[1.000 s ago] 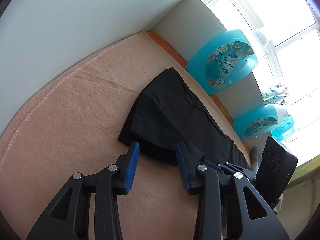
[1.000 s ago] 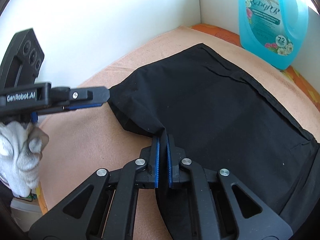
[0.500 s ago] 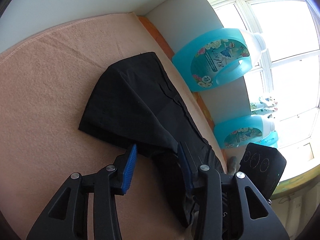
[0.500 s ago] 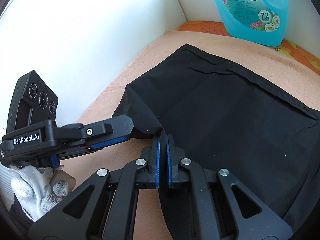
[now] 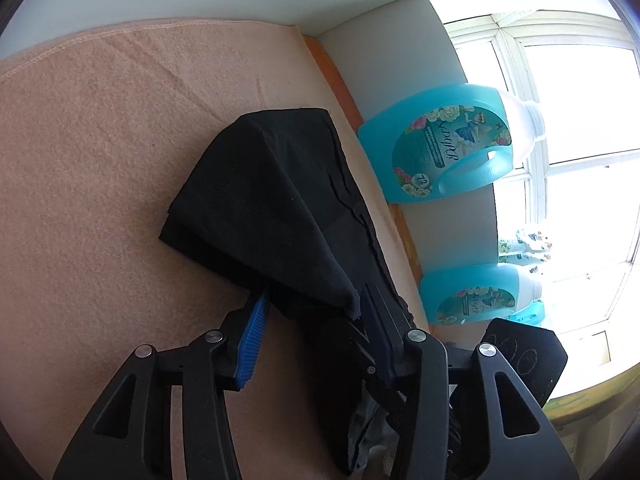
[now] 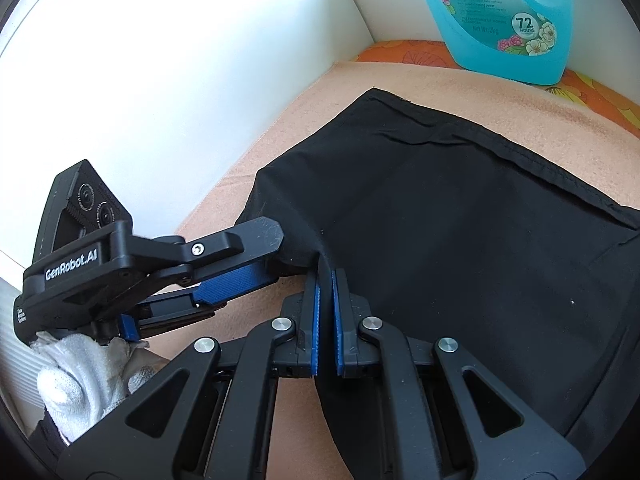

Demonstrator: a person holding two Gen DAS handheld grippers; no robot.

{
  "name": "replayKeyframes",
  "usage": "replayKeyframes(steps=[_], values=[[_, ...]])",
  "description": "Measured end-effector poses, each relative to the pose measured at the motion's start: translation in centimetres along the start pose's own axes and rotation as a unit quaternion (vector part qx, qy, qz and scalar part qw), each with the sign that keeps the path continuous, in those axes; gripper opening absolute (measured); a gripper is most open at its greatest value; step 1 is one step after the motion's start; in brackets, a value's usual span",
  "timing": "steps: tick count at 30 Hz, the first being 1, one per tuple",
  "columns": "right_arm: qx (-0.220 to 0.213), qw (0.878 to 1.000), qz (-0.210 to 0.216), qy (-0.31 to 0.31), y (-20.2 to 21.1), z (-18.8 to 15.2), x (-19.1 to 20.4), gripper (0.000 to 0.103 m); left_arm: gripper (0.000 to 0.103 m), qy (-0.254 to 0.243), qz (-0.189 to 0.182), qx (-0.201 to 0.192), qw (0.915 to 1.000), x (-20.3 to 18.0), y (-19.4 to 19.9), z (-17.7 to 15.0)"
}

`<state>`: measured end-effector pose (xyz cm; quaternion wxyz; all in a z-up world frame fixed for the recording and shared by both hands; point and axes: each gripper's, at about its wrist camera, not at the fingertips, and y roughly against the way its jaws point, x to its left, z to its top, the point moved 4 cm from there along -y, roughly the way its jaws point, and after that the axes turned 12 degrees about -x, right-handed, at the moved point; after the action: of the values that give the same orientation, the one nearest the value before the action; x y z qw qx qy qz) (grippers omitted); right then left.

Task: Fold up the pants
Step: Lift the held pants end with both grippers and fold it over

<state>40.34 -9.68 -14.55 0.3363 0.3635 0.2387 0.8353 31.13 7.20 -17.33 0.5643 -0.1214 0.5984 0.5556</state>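
Note:
Black pants (image 5: pixel 280 204) lie partly folded on a peach blanket (image 5: pixel 88 152); they fill the right wrist view (image 6: pixel 460 220). My left gripper (image 5: pixel 312 300) is open, its jaws straddling the near lifted edge of the cloth. In the right wrist view the left gripper (image 6: pixel 276 256) comes in from the left, its tips at the cloth's near corner. My right gripper (image 6: pixel 325 280) is shut on a fold of the pants' near edge and holds it raised. The right gripper's body (image 5: pixel 516 356) shows at the lower right of the left wrist view.
Two blue detergent bottles (image 5: pixel 436 148) (image 5: pixel 476 292) stand along the wall below a bright window (image 5: pixel 580 120); one shows in the right wrist view (image 6: pixel 500 16). White walls meet at the far corner. An orange patterned cloth (image 6: pixel 400 52) edges the blanket.
The left gripper has moved forward to the pants' near edge, its open jaws now around the cloth. The right gripper has stayed shut on the fold and lifted it a little.

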Motion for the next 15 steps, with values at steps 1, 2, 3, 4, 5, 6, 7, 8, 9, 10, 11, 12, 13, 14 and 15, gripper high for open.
replayKeyframes(steps=[1,2,3,4,5,6,7,8,9,10,11,12,13,14,15], values=[[-0.001,1.0,-0.003,-0.001,0.0,0.0,-0.1,0.006,0.046,0.006,0.006,-0.001,1.0,0.2,-0.2,0.1],[-0.003,1.0,-0.004,-0.004,0.0,0.1,-0.2,0.006,0.046,0.013,0.006,-0.002,0.9999,0.3,-0.2,0.1],[-0.003,1.0,0.0,-0.006,-0.1,0.1,-0.3,0.006,0.046,0.007,0.006,-0.004,0.9999,0.1,-0.2,0.0],[-0.003,1.0,0.0,-0.004,-0.2,0.1,-0.3,0.006,0.046,-0.005,0.009,-0.009,0.9999,-0.1,-0.1,0.0],[-0.002,1.0,-0.001,-0.001,-0.3,0.2,-0.3,0.006,0.046,-0.01,0.012,-0.016,0.9997,-0.1,0.0,0.1],[0.001,1.0,0.004,-0.001,-0.3,0.0,-0.2,0.006,0.046,-0.007,0.012,-0.023,0.9996,0.0,0.1,0.4],[0.005,1.0,0.011,-0.003,-0.3,-0.1,0.0,0.006,0.046,-0.004,0.01,-0.033,0.9994,0.1,0.2,0.8],[0.007,1.0,0.012,-0.004,-0.4,-0.3,0.1,0.006,0.046,-0.001,0.011,-0.046,0.9989,0.3,0.3,1.4],[0.008,1.0,0.013,0.001,-0.4,-0.4,0.3,0.006,0.046,0.004,0.011,-0.059,0.9982,0.6,0.4,2.0],[0.008,1.0,0.011,0.006,-0.4,-0.6,0.6,0.006,0.046,0.004,0.011,-0.067,0.9977,0.7,0.4,2.4],[0.007,1.0,0.009,0.011,-0.4,-0.7,0.8,0.006,0.046,0.002,0.017,-0.065,0.9978,0.9,0.1,2.7],[0.006,1.0,0.009,0.013,-0.4,-0.7,0.8,0.006,0.046,0.006,0.016,-0.059,0.9981,1.0,-0.2,2.7],[0.006,1.0,0.009,0.01,-0.4,-0.8,0.8,0.006,0.046,0.01,0.008,-0.053,0.9985,1.1,-0.5,2.7],[0.008,1.0,0.011,0.006,-0.5,-0.8,0.7,0.006,0.045,0.01,0.004,-0.048,0.9988,1.1,-0.9,2.7],[0.009,1.0,0.011,0.003,-0.5,-0.9,0.6,0.006,0.043,0.004,-0.001,-0.047,0.9989,0.9,-1.1,2.6]])
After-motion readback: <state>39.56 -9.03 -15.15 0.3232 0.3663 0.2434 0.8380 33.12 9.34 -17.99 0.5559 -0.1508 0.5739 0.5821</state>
